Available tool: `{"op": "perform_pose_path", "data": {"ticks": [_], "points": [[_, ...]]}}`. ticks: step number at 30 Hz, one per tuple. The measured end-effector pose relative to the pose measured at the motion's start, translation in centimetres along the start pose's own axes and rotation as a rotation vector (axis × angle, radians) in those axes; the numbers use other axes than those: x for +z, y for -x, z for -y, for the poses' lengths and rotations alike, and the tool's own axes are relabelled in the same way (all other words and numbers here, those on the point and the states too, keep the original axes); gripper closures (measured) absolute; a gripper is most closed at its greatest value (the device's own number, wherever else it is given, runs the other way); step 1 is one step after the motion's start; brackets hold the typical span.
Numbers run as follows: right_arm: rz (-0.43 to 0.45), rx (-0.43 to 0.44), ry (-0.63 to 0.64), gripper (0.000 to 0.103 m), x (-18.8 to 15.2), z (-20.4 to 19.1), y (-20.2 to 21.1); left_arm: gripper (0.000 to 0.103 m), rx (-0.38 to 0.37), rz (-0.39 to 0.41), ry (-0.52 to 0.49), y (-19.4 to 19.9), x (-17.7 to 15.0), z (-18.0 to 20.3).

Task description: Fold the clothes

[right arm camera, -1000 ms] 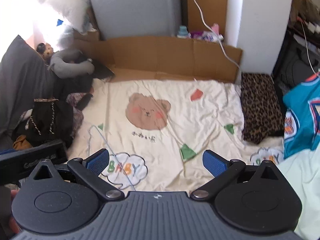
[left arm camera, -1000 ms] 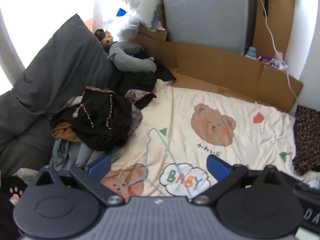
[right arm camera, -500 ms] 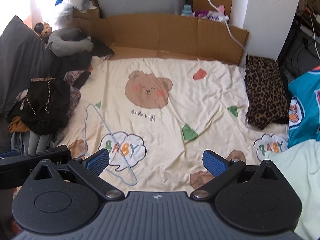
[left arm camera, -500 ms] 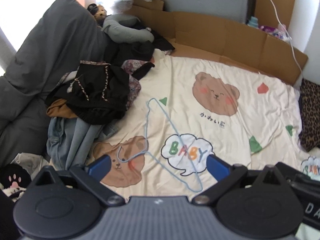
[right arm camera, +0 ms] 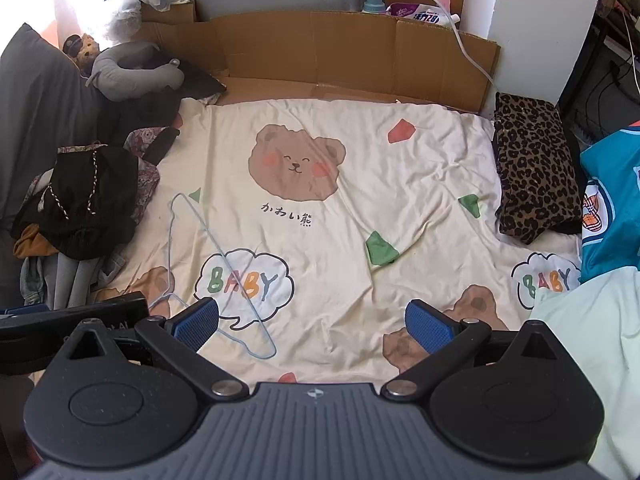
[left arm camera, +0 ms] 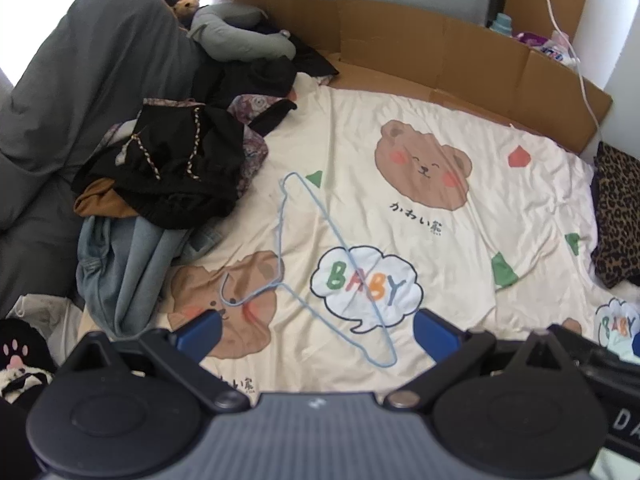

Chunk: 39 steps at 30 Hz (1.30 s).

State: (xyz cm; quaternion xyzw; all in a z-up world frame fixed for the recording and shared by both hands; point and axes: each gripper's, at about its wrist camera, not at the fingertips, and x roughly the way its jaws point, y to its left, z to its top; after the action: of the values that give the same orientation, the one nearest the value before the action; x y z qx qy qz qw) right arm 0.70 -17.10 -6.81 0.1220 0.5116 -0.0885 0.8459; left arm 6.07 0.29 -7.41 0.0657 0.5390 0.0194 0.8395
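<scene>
**Both grippers empty above the bear-print sheet**

While I hold both grippers over the bed, nothing sits between either pair of blue pads. My left gripper [left arm camera: 316,326] has its jaws spread wide, hanging above the cream bear-print sheet [left arm camera: 460,240]. My right gripper [right arm camera: 312,322] is the same, jaws well apart and empty, with the left gripper's black body showing at its left edge.

The clothes to fold lie in a heap [left arm camera: 168,184] along the left side of the bed: a black garment with braided cord trim [left arm camera: 180,160] on top, a brown piece [left arm camera: 100,202] under it, and pale blue denim [left arm camera: 120,264] spilling toward me. The heap rests against a grey pillow [left arm camera: 80,80].

A light blue wire hanger [left arm camera: 320,256] lies flat on the sheet just beside the heap, crossing the "BABY" cloud print [left arm camera: 366,282]. From the right wrist view I see a folded leopard-print cloth [right arm camera: 534,168] at the sheet's right edge, a teal garment [right arm camera: 612,204] beyond it, and a pale mint fabric [right arm camera: 592,320] nearest me. Cardboard [right arm camera: 340,48] lines the far edge of the bed, with a grey neck pillow [right arm camera: 132,70] in the far left corner.
</scene>
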Motion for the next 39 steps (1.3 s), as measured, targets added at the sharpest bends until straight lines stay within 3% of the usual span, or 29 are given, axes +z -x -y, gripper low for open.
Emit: {"op": "perform_pose_path", "data": {"ticks": [12, 39], "points": [[-0.027, -0.003, -0.014, 0.001, -0.5, 1.4, -0.7, 0.0, -0.057, -0.014, -0.026, -0.3, -0.3, 0.6], [-0.014, 0.011, -0.014, 0.001, -0.3, 2.0, -0.8, 0.004, -0.098, 0.028, -0.059, -0.6, 0.5, 0.1]]}}
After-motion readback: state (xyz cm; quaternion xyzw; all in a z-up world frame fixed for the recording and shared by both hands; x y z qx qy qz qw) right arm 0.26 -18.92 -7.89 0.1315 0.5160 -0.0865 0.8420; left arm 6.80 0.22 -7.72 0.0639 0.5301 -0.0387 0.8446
